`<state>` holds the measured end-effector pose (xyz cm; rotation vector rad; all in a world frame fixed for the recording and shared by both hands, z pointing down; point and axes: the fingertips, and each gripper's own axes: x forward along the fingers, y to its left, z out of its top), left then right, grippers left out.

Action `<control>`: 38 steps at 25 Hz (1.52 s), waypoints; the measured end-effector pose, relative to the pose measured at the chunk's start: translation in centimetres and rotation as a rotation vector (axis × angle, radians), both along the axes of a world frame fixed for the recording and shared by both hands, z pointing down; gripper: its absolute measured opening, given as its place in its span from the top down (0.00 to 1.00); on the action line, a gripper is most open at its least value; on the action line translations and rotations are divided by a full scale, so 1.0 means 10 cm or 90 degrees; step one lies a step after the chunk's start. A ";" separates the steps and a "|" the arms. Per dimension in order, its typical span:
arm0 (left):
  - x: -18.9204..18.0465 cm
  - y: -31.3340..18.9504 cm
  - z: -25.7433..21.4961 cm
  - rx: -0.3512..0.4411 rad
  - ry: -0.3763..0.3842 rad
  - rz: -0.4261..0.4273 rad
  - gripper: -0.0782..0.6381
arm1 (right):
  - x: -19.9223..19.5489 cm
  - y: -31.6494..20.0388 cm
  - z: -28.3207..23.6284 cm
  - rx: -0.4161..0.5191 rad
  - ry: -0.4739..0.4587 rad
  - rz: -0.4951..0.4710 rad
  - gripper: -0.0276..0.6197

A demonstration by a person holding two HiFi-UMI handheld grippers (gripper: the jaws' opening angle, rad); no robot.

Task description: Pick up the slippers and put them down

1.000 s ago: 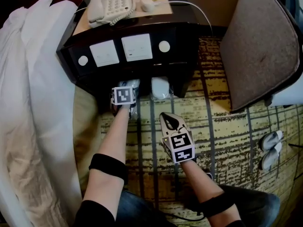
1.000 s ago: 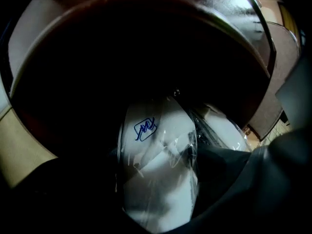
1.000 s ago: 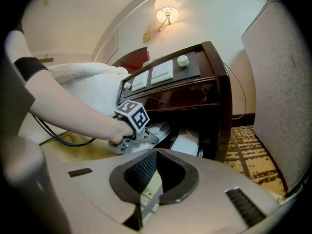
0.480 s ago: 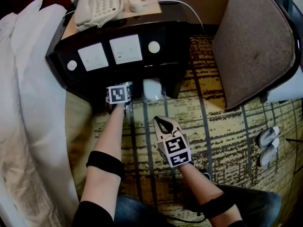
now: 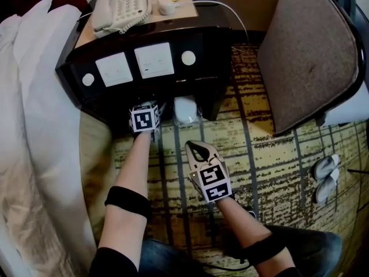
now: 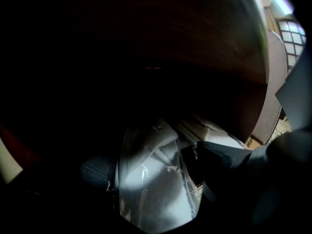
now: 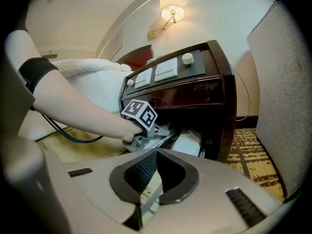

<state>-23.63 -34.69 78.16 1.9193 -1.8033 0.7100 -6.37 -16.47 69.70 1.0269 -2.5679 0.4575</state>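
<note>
Hotel carpet point(image 5: 259, 154), dark nightstand point(image 5: 144, 91): wrapped slippers point(image 6: 146, 194) in its low recess. Left gripper point(image 6: 151, 162): jaws just opened wide, one slipper between, unpressed. Right gripper point(image 5: 197, 149): closed, empty. Risk: you pinch only slick wrapper and it slips free

Shadow swallows most of the left gripper view, and the underside of the dark wooden bedside cabinet point(image 6: 161, 43) is barely readable. The left claw point(image 6: 158, 165), its jaws just opening, shows only dimly. A white slipper in clear plastic wrap point(image 6: 146, 199) lies between them, cut off by the bottom edge. In the head view the cabinet hides those jaws and most of that slipper.
</note>
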 end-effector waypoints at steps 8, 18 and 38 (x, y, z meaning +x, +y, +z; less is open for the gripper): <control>0.00 0.22 -0.04 -0.003 -0.011 0.026 0.12 | -0.08 -0.05 0.01 0.000 0.000 0.005 0.96; 0.13 0.77 -0.55 0.024 0.004 0.043 0.33 | -0.24 -0.15 -0.04 -0.025 -0.013 0.027 0.96; 0.37 2.66 -3.90 -0.001 0.074 0.025 0.89 | -0.12 0.41 -3.24 -0.091 0.050 0.004 0.96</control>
